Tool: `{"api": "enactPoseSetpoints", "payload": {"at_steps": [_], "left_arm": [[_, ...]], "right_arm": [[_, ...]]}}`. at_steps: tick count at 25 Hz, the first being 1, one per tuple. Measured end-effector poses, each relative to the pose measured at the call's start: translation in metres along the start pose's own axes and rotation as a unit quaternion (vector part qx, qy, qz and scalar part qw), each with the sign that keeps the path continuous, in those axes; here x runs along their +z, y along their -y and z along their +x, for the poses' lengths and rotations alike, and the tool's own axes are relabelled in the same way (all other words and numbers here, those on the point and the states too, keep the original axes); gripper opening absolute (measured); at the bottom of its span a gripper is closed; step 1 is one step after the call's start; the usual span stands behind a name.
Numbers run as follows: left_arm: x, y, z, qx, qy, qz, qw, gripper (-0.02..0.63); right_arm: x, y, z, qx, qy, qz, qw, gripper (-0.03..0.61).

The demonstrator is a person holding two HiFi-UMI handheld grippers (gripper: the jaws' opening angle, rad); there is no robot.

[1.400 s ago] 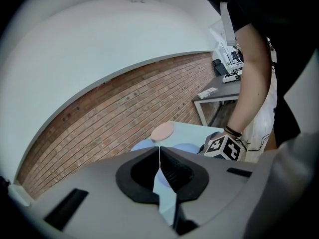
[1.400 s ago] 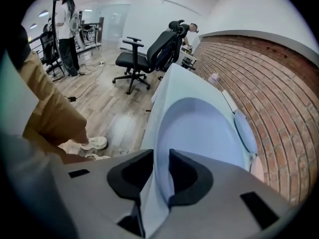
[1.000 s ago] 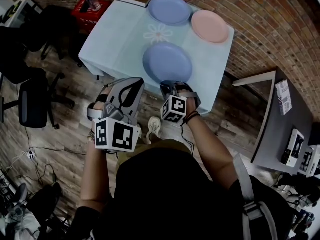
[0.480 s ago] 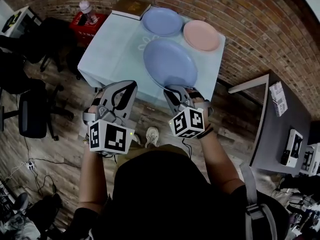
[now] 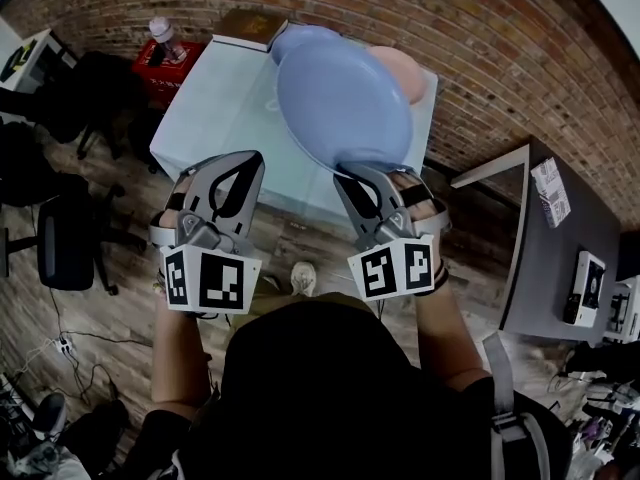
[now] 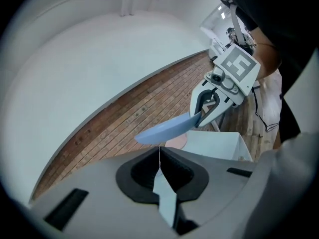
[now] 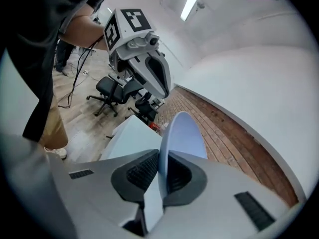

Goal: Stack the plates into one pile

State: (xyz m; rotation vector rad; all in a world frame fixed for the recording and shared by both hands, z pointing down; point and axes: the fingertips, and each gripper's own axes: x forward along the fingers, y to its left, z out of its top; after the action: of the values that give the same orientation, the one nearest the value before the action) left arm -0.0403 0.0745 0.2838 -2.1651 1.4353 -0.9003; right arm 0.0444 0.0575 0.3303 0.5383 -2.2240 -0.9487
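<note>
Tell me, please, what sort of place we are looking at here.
Most likely an office or lab workroom. A brick wall runs behind, a dark office chair stands on the wood floor, and a grey desk at the right carries small devices.

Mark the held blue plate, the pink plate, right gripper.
held blue plate (image 5: 345, 98): head view, middle of its face.
pink plate (image 5: 410, 73): head view, exposed right part.
right gripper (image 5: 372, 171): head view, between fingertips at rim.

blue plate (image 5: 345, 98): 2 | pink plate (image 5: 412, 73): 1 | hand-held gripper (image 5: 352, 176): 2 | bottle (image 5: 160, 36): 1
</note>
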Motion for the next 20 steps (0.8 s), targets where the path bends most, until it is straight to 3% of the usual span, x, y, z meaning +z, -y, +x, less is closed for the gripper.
{"api": "enactPoseSetpoints", "payload": {"at_steps": [6, 11, 20], "left_arm": [[0.007, -0.008, 0.004, -0.010, 0.024, -0.040, 0.9988, 0.025], [0.000, -0.014, 0.009, -0.022, 0.025, -0.023, 0.9992, 0.025], [-0.021, -0.031, 0.013, -0.047, 0.029, 0.032, 0.9979, 0.024]], "right_arm": [[0.009, 0.002, -0.005, -0.011, 0.003, 0.006, 1.000, 0.051], [0.014, -0.007, 0.006, 0.006, -0.007, 0.001, 1.000, 0.049], [0.033, -0.001, 0.030, -0.010, -0.040, -0.004, 0.999, 0.049]]}}
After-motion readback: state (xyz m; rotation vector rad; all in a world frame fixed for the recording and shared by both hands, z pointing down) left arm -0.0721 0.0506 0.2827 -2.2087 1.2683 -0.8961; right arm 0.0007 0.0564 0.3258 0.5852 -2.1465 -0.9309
